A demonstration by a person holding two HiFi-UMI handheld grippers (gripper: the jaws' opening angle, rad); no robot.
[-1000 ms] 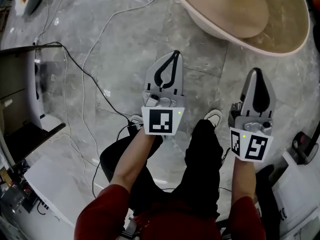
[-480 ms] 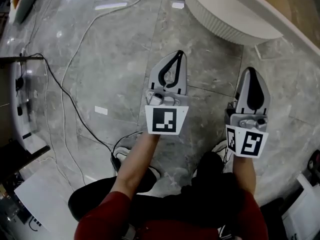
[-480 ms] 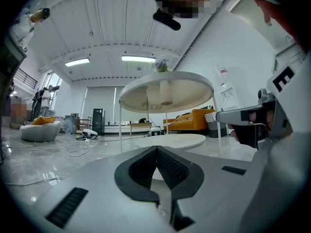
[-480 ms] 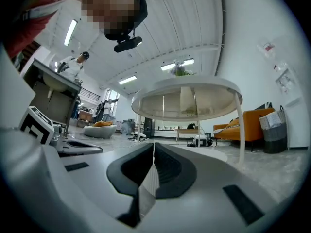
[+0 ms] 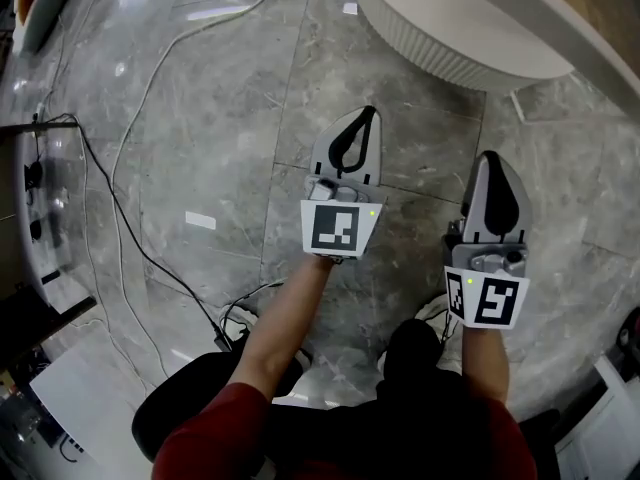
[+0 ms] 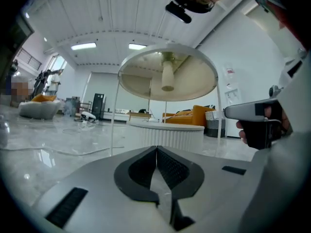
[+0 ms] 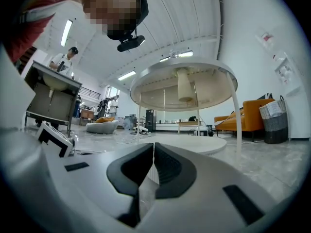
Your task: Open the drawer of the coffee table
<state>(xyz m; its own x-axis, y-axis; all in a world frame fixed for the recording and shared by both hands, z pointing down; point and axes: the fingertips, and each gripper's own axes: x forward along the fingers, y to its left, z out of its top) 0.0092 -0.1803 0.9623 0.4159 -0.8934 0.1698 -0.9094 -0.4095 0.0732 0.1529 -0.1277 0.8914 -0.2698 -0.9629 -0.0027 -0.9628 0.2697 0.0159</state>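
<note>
Left claw [image 5: 366, 114] and right claw [image 5: 491, 159] pressed together, empty, near round white-ribbed coffee table [image 5: 440, 53].

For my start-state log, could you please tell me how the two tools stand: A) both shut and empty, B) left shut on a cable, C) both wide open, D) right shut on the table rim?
A: the left tool and the right tool each show jaws closed together, with nothing between.

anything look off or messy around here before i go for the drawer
A black cable and a white cable trail loose across the floor left of the coffee table, possibly a trip hazard. Nothing else looks spilled or damaged.
</note>
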